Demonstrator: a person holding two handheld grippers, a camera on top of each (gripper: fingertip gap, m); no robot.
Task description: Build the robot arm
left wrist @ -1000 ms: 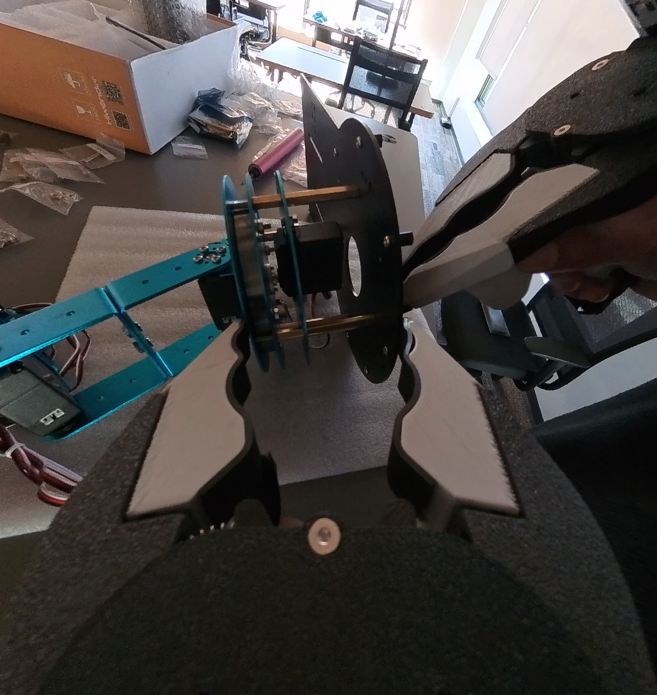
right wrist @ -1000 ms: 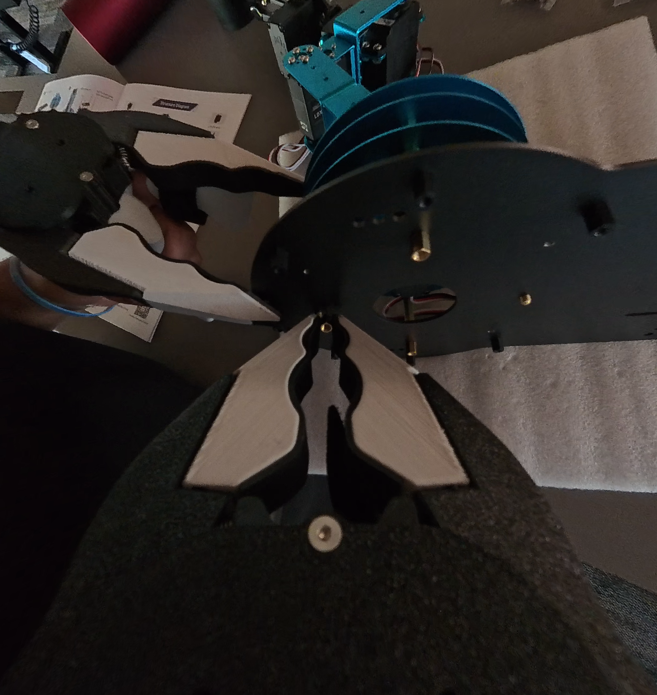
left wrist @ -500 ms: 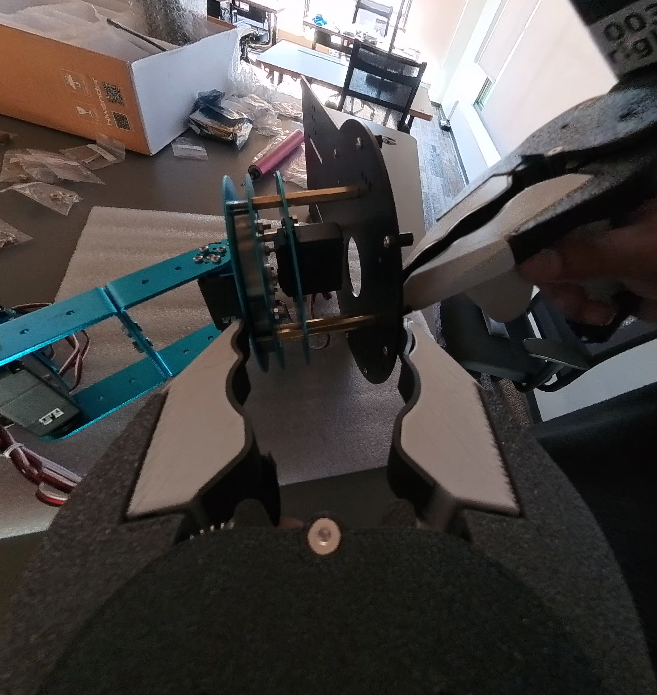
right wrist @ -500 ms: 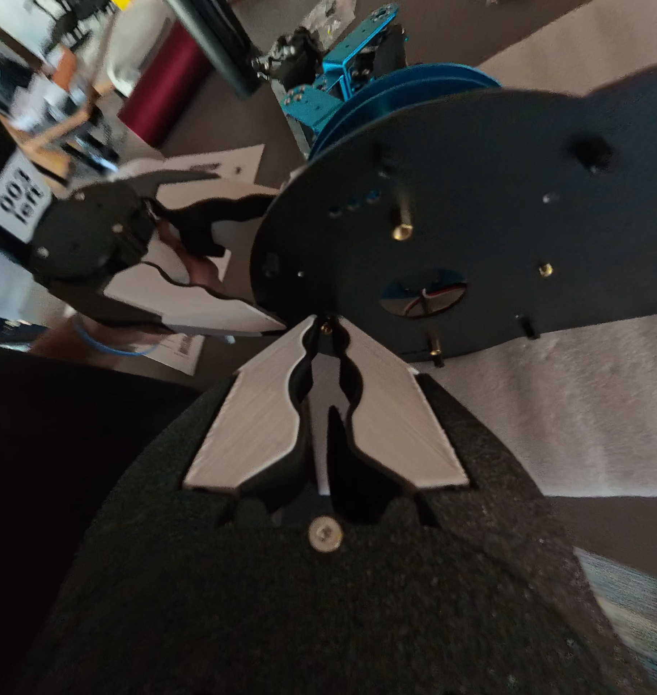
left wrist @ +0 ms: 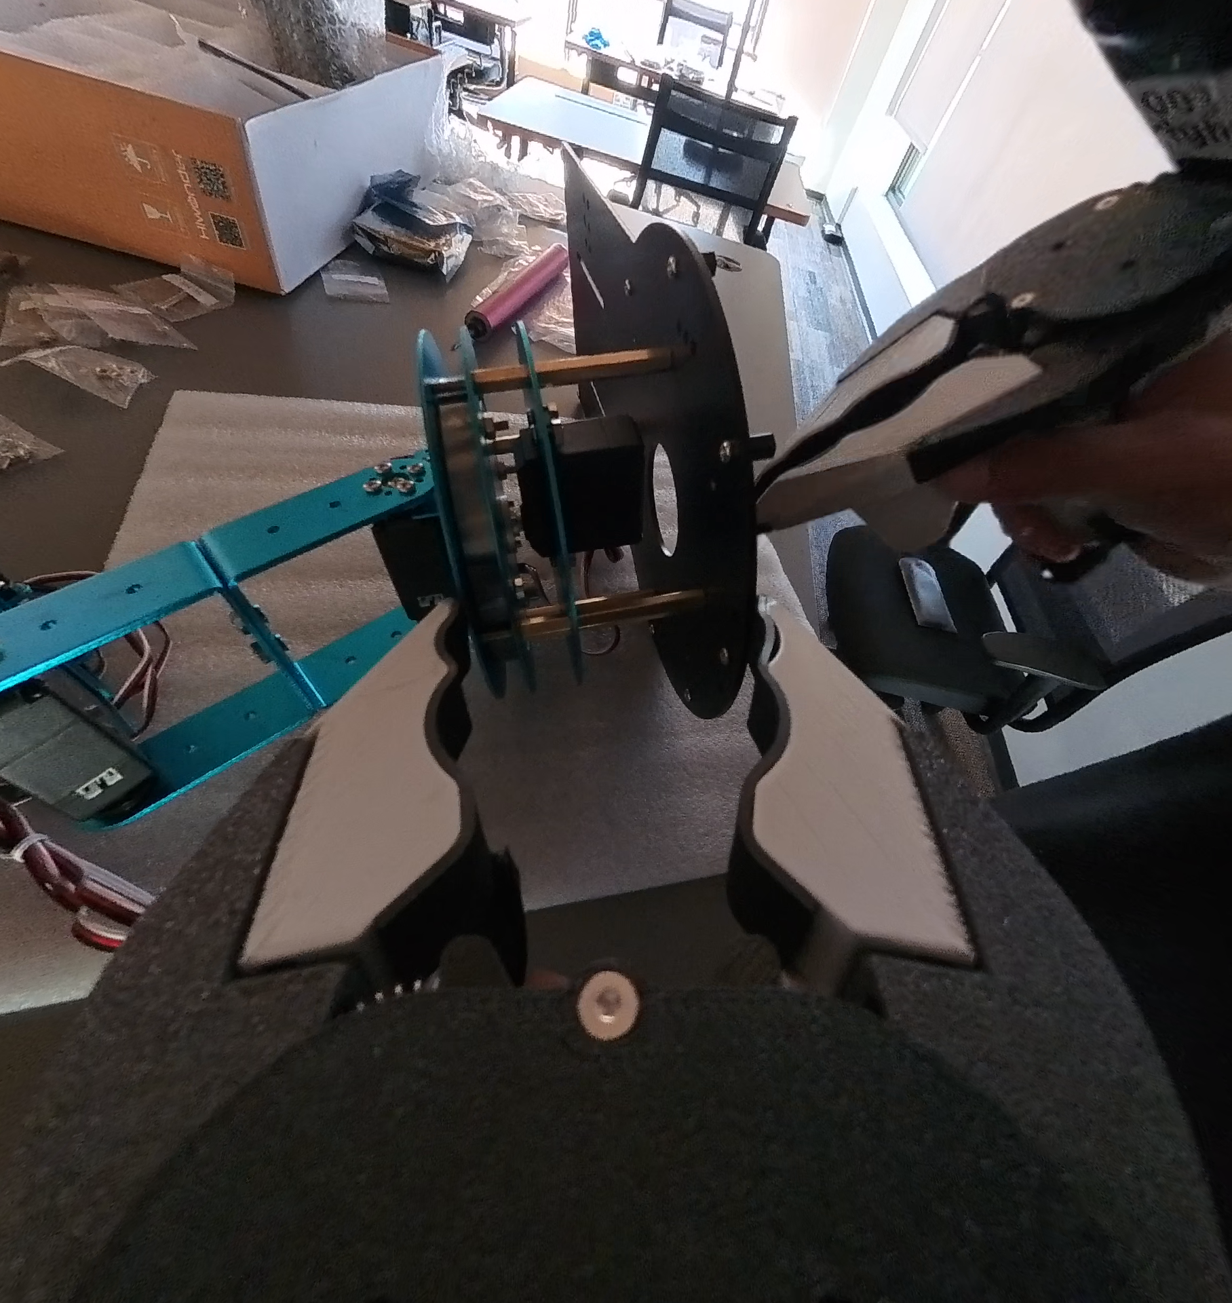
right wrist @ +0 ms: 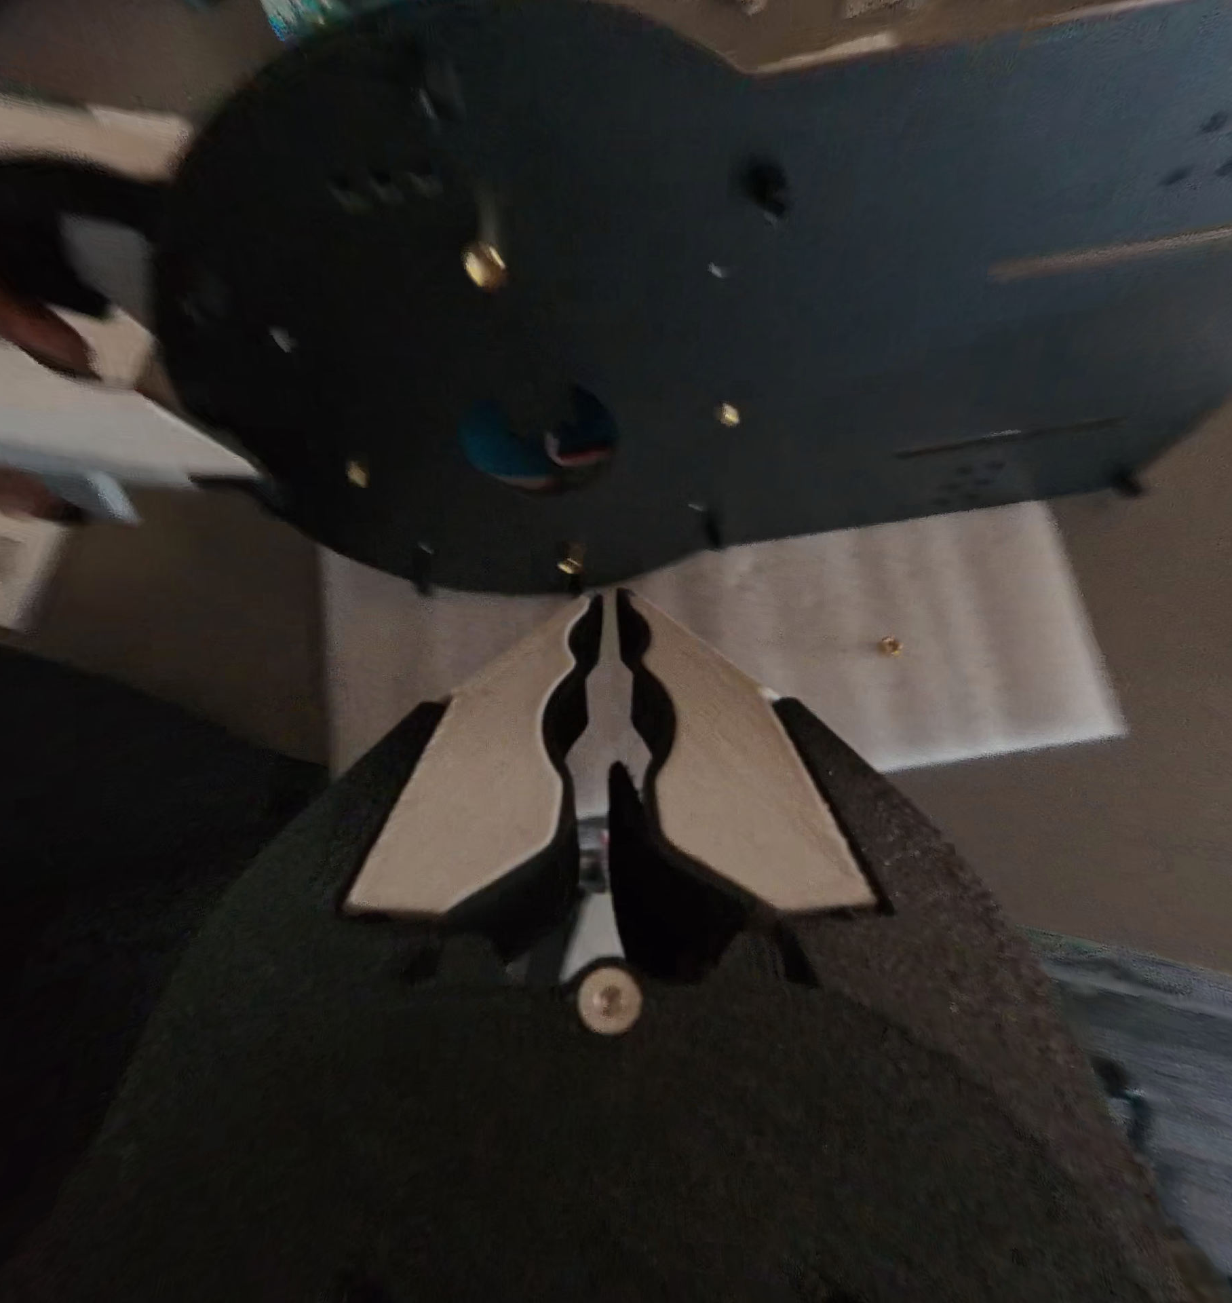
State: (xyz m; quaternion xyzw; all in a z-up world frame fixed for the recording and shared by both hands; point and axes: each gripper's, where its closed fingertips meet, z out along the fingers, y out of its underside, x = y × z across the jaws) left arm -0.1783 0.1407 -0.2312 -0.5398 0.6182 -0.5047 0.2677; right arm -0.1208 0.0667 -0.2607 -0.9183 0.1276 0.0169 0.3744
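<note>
Two hand-held grippers at the black base plate

Left of the black base plate [left wrist: 698, 451] lies the blue bracket arm [left wrist: 176, 585], stretched over a white foam sheet [left wrist: 261, 451] on the bench [left wrist: 303, 338], with an orange cardboard box [left wrist: 106, 141] far behind it. Three blue discs [left wrist: 500, 508] join the plate through brass standoffs [left wrist: 571, 366], a black servo [left wrist: 585, 486] between them. The left hand-held gripper [left wrist: 606, 620] points forward from below, its fingers spread wide: one tip presses the outermost blue disc, the other the plate's outer face, so it clamps the stack. The plate stands on edge. Right of the plate, the right hand-held gripper [left wrist: 768, 504] reaches in level from the side, a hand [left wrist: 1121, 486] behind it. In its own blurred view its fingers stand almost together, nothing visible between them, tips just below the plate's rim [right wrist: 571, 585]. A small brass nut [right wrist: 888, 645] lies on the foam.
</note>
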